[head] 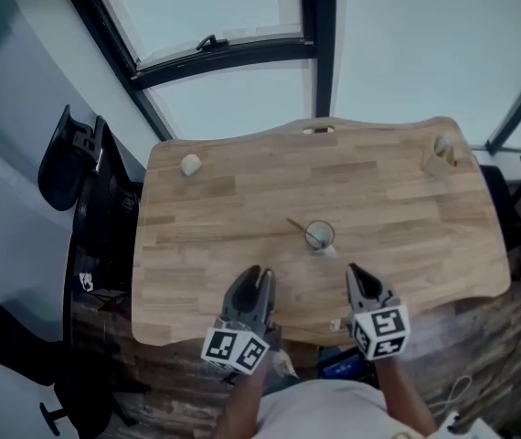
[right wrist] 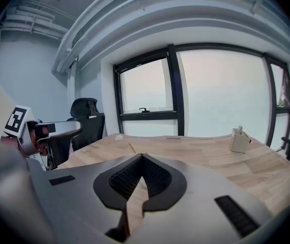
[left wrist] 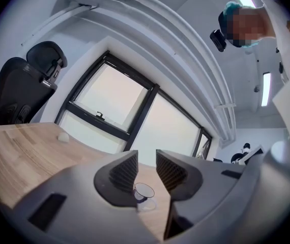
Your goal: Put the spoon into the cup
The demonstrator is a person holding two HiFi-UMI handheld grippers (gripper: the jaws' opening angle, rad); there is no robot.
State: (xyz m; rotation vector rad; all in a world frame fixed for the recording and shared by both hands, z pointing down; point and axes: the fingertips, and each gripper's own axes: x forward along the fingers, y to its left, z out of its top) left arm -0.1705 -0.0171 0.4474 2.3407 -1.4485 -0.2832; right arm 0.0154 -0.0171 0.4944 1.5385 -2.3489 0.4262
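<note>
A clear glass cup [head: 319, 237] stands near the middle of the wooden table [head: 224, 208]. The spoon [head: 299, 226] is in it, its thin handle leaning out toward the far left. Both grippers hover over the table's near edge, short of the cup. My left gripper [head: 262, 274] is open with nothing between its fingers; in the left gripper view the cup [left wrist: 144, 192] shows through the gap of the left gripper [left wrist: 146, 160]. My right gripper [head: 353, 271] is shut and empty. In the right gripper view the right gripper [right wrist: 142, 157] hides the cup; only the spoon handle [right wrist: 131, 147] shows.
A small white lump [head: 190, 165] lies at the table's far left. A tan holder [head: 439, 156] stands at the far right corner. A black office chair [head: 76, 158] is left of the table, and windows run behind it.
</note>
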